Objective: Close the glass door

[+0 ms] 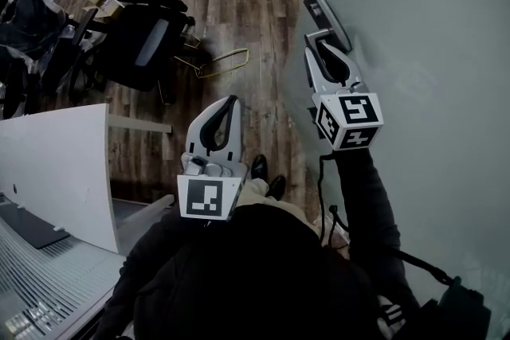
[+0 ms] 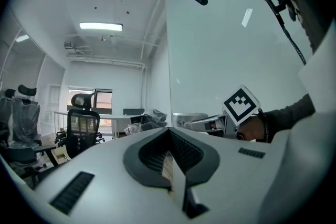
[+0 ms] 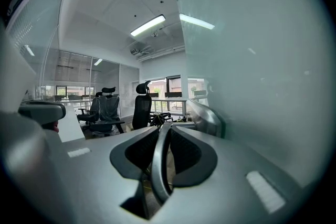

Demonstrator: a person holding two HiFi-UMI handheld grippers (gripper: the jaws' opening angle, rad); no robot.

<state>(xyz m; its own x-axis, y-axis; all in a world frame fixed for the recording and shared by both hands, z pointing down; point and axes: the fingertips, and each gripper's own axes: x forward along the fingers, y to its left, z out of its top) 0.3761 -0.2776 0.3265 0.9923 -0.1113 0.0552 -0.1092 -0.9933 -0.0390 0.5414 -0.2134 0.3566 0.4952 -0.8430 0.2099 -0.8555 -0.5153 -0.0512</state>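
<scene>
While the right gripper (image 1: 317, 44) pinches the lever handle (image 1: 323, 9) near the glass door's (image 1: 430, 52) free edge and the left gripper (image 1: 232, 100) hangs shut and empty, the grasp looks made; next, swing it steadily home.

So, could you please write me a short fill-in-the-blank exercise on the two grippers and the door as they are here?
1. The right gripper is shut on the metal ____ of the glass door.
2. The left gripper is shut and holds ____.
3. The black office chairs stand on a floor made of ____.
Missing words: handle; nothing; wood.
</scene>
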